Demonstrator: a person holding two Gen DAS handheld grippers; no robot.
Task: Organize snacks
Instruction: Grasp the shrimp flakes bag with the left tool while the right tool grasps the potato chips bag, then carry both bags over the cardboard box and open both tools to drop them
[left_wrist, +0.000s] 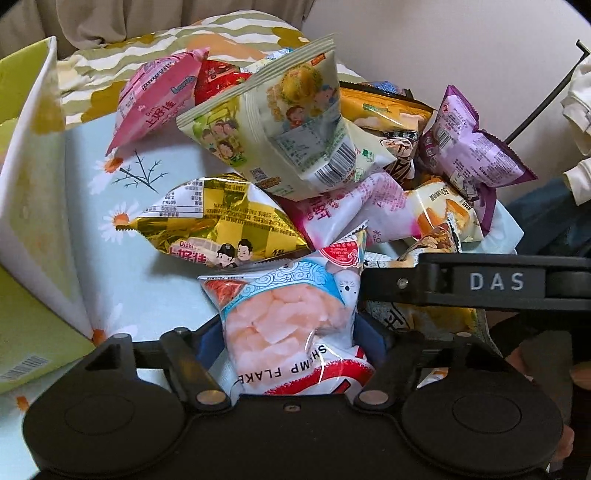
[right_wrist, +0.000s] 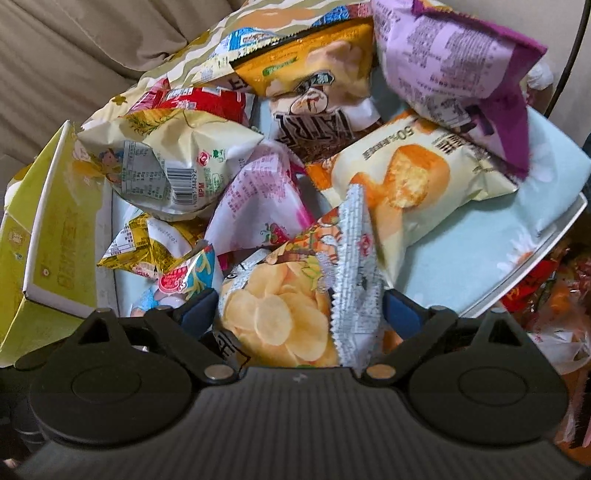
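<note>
Crinkled foil and plastic snack bags lie heaped on a table (left_wrist: 155, 266) covered with a pale blue cloth printed with daisies.

The left gripper (left_wrist: 291, 339) pinches a glossy shrimp bag (left_wrist: 284, 325), its clear window showing pale pink flakes; the blue pads press the bag's sides, which pucker inward. The bag sits at the near edge of the heap. Just behind it lies a shiny gold bag (left_wrist: 221, 225), and above that a puffed cream bag (left_wrist: 284, 133) with cartoon children leans on the pile. A pink bag (left_wrist: 151, 107) and a lilac bag (left_wrist: 469, 147) flank the heap at its far left and right.

The right gripper (right_wrist: 299, 321) has a chip bag (right_wrist: 284, 314) between its pads, printed with round yellow crisps, its serrated silver seam folded forward; whether the pads press it I cannot tell. Beyond it rests a smooth cream-and-orange bag (right_wrist: 417, 181).

A yellow-green cardboard box (left_wrist: 29, 206), flap raised, stands at the table's left edge.

Only the left view shows the other gripper's black bar crossing over the pile; only the right view shows the table's white rim (right_wrist: 546, 243) and more wrappers below it.
</note>
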